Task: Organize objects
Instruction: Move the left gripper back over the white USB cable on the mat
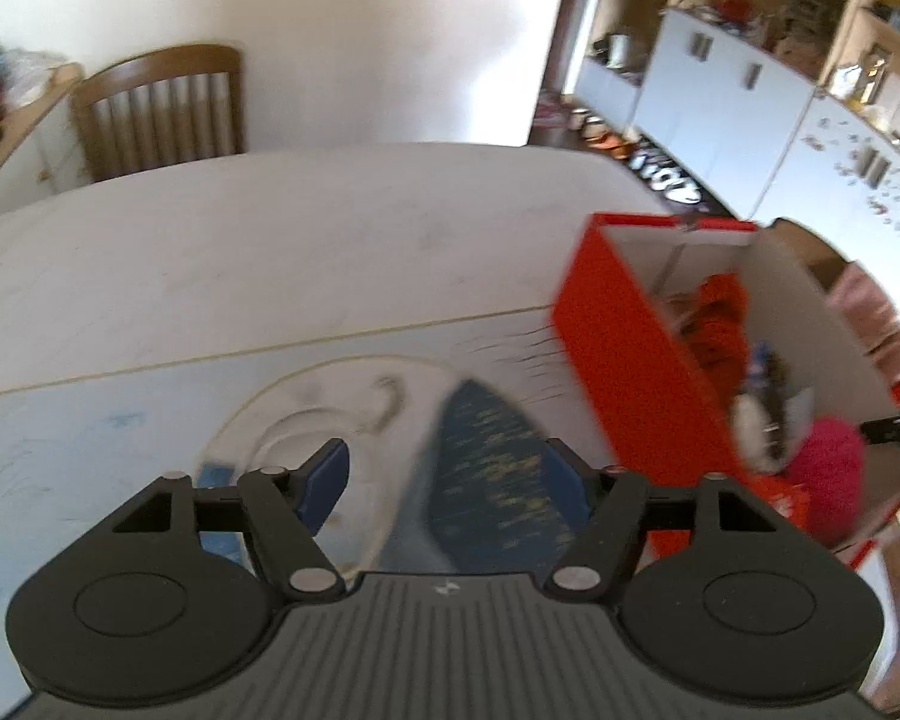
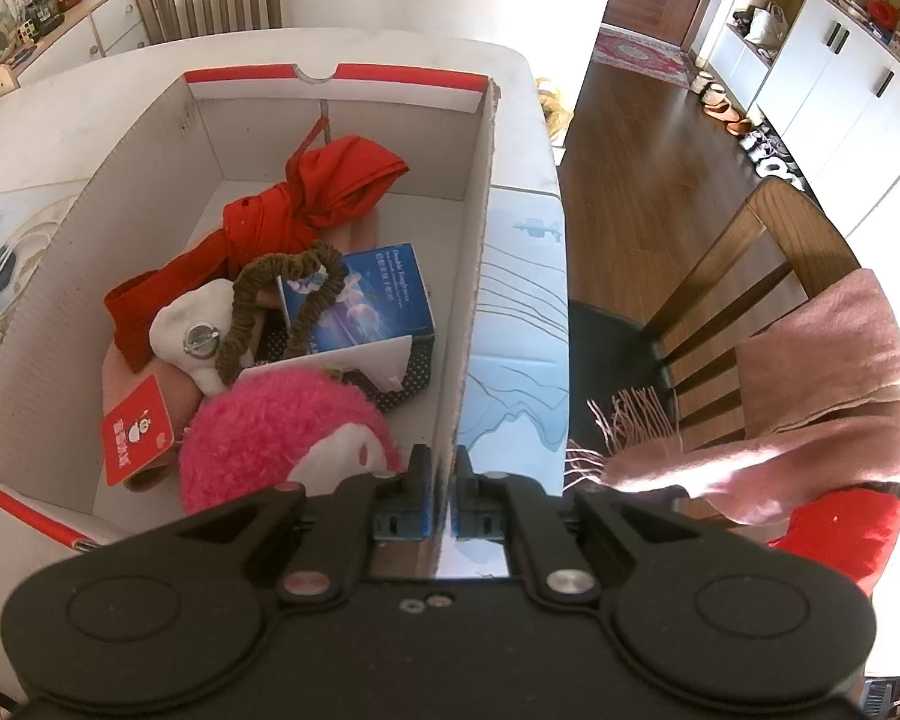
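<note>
On the left of the bench [image 1: 270, 252], the left hand-held gripper [image 1: 450, 474] has its blue fingers [image 1: 327, 477] spread wide. A dark blue cloth item with yellowish flecks [image 1: 498, 480] sits between them, blurred; whether the pads touch it cannot be told. Under it lies a white coiled cable [image 1: 384, 402].

To the right stands the red cardboard box [image 2: 354, 75], red outside, plain white-grey inside, open at the top and resting on the bench. It holds a knotted red cloth [image 2: 306, 204], a white soft item [image 2: 186, 324], an olive-brown scrunchie band [image 2: 270, 300], a blue printed carton [image 2: 366, 300], a red tag [image 2: 138, 429] and a fuzzy pink plush [image 2: 282, 438] at the near end.

The right hand-held gripper [image 2: 443, 492] is pressed together, pinching the box's right wall at its near corner. Further right, a wooden chair [image 2: 768, 276] carries a pink fringed scarf [image 2: 810, 390].
</note>
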